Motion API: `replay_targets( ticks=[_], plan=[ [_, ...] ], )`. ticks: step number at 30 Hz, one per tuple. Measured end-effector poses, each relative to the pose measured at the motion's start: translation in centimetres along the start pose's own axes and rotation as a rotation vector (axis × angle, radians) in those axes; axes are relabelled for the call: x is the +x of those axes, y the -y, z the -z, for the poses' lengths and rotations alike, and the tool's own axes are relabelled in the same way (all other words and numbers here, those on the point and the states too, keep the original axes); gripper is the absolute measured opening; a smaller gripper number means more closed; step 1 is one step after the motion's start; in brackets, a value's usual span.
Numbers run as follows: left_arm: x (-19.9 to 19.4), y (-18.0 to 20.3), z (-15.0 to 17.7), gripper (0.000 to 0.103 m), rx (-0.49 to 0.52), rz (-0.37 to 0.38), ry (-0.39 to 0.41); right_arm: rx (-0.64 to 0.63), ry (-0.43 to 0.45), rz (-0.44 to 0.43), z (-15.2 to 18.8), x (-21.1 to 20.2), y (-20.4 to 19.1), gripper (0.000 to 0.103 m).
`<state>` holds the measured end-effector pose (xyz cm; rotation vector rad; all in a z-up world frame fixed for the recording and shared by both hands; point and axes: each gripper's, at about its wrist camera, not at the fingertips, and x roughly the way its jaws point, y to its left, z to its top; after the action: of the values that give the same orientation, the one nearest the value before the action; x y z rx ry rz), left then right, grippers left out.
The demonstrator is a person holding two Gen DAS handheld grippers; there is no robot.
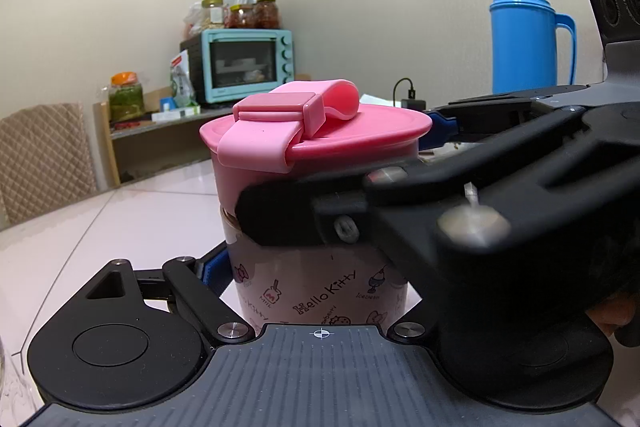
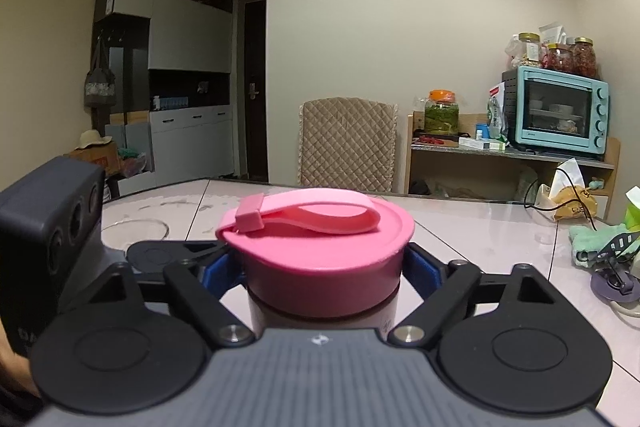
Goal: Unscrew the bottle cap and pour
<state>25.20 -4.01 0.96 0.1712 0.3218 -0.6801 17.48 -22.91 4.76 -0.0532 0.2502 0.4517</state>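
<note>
A Hello Kitty bottle (image 1: pixel 316 291) stands upright on the pale table (image 1: pixel 132 227). It has a wide pink cap (image 1: pixel 320 143) with a pink strap loop on top. My left gripper (image 1: pixel 316 279) is shut on the bottle body below the cap. My right gripper (image 2: pixel 324 267) is shut on the pink cap (image 2: pixel 320 255), its blue pads (image 2: pixel 218 273) pressed to both sides. In the left wrist view the right gripper (image 1: pixel 304 215) crosses from the right at cap height. The bottle body (image 2: pixel 272 315) is mostly hidden in the right wrist view.
A glass bowl (image 2: pixel 136 229) sits on the table to the left. A blue thermos (image 1: pixel 528 35) stands behind. A green cloth (image 2: pixel 592 239) and a small stand (image 2: pixel 612 279) lie at the right. A padded chair (image 2: pixel 346 143) and a shelf with a teal oven (image 2: pixel 556 111) are beyond.
</note>
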Motion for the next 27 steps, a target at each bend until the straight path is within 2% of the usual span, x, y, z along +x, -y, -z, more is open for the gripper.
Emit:
replay_targets(
  ticks=[7, 22, 27],
  plan=[
    [0.0, 0.0, 0.0, 0.09, 0.0, 0.0, 0.0, -0.023, -0.001, -0.039, 0.1, -0.1, 0.3, 0.085],
    [0.0, -0.1, 0.0, 0.09, 0.0, 0.0, 0.0, -0.14, -0.011, -0.491, -0.6, 1.2, 6.9, 0.085],
    [0.0, -0.1, 0.0, 0.09, 0.0, 0.0, 0.0, -0.151, -0.021, -0.54, -1.1, 1.5, 7.5, 0.085]
  ],
)
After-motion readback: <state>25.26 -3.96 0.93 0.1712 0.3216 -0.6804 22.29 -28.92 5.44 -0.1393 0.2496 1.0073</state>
